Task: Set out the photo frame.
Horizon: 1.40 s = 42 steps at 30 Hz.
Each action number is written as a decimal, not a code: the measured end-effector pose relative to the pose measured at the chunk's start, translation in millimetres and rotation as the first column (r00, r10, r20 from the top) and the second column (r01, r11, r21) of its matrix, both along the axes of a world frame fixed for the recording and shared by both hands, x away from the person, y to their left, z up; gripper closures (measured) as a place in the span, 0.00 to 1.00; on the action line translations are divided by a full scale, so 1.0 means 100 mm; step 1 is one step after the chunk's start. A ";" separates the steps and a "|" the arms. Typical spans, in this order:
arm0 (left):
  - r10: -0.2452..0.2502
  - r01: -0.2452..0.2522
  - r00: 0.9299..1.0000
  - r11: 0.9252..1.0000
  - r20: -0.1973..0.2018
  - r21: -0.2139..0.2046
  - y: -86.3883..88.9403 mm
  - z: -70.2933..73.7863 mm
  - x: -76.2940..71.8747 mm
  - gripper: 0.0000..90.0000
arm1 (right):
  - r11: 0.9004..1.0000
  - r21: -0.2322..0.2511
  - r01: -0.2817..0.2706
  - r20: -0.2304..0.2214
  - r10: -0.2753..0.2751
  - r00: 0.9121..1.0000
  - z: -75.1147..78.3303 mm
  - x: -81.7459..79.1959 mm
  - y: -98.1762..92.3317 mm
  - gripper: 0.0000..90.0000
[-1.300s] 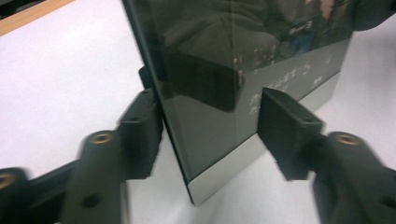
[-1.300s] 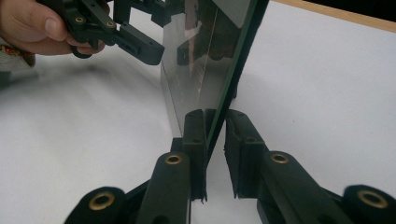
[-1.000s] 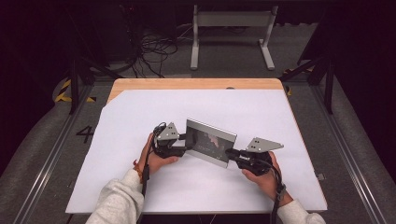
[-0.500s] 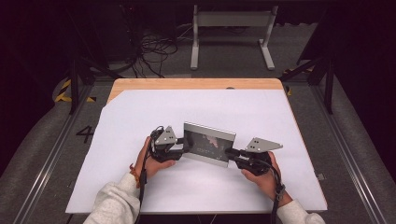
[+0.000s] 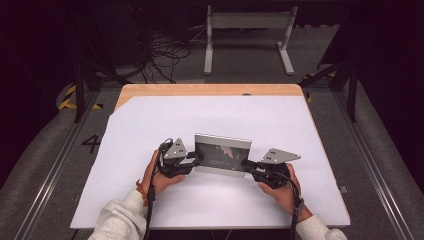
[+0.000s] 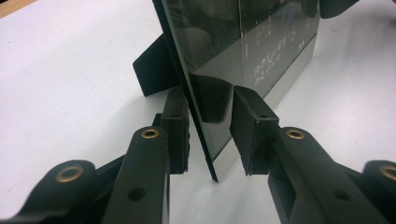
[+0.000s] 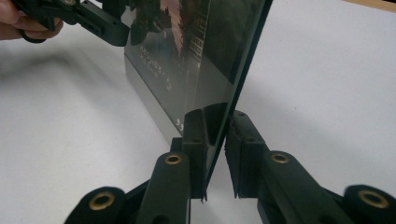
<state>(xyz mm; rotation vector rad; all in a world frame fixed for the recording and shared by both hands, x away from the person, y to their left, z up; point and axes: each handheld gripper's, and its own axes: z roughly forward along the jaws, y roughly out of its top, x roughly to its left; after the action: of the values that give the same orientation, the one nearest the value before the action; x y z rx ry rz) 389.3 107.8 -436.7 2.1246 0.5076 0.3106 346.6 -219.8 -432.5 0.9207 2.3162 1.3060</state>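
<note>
A glass-fronted picture frame (image 5: 222,152) stands upright on the white table (image 5: 210,115), a little towards me from the centre. In the left gripper view the frame (image 6: 243,42) shows its dark reflective face and a black rear prop (image 6: 154,70). My left gripper (image 5: 196,159) straddles the frame's left end. Its jaws (image 6: 210,135) are open, with a gap on each side of the edge. My right gripper (image 5: 246,164) is at the frame's right end. There the pads (image 7: 215,140) are shut on the frame (image 7: 187,46) near its lower corner.
A bare wooden strip (image 5: 210,90) runs along the table's far edge. Beyond it on the floor are a metal stand (image 5: 247,30) and loose cables (image 5: 160,50). Open white surface lies on all sides of the frame.
The frame, held tilted between both grippers a second ago, has come upright and shifted slightly left. The left hand has drawn in closer to the frame.
</note>
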 end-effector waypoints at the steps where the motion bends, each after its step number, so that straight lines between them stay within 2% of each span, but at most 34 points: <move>1: -0.001 0.001 1.000 1.000 -0.003 0.000 0.00 0.00 -0.01 0.76 | 1.000 0.000 0.002 0.000 -0.002 1.000 0.00 0.00 0.00 0.87; 16: -0.006 0.006 1.000 1.000 0.008 0.027 0.05 -0.01 -0.15 0.78 | 1.000 0.004 0.011 0.000 -0.011 1.000 -0.01 0.05 0.03 0.85; 27: -0.002 0.001 1.000 0.999 0.018 0.036 0.05 -0.03 -0.17 0.77 | 1.000 -0.005 0.013 0.002 -0.013 1.000 -0.01 0.05 0.04 0.84; 35: 0.000 -0.001 1.000 1.000 0.023 0.031 0.07 0.00 -0.19 0.74 | 0.999 -0.044 0.021 0.017 -0.021 1.000 0.01 0.03 0.02 0.85; 42: 0.005 -0.006 0.999 1.000 0.041 0.031 0.13 0.05 -0.28 0.69 | 0.999 -0.038 0.023 0.026 -0.022 0.999 0.08 0.00 -0.02 0.86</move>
<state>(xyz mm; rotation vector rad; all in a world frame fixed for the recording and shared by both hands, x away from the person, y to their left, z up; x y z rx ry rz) 361.7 121.3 -432.0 2.1425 0.4873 0.3666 346.6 -221.9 -424.6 0.9091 2.2968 1.2525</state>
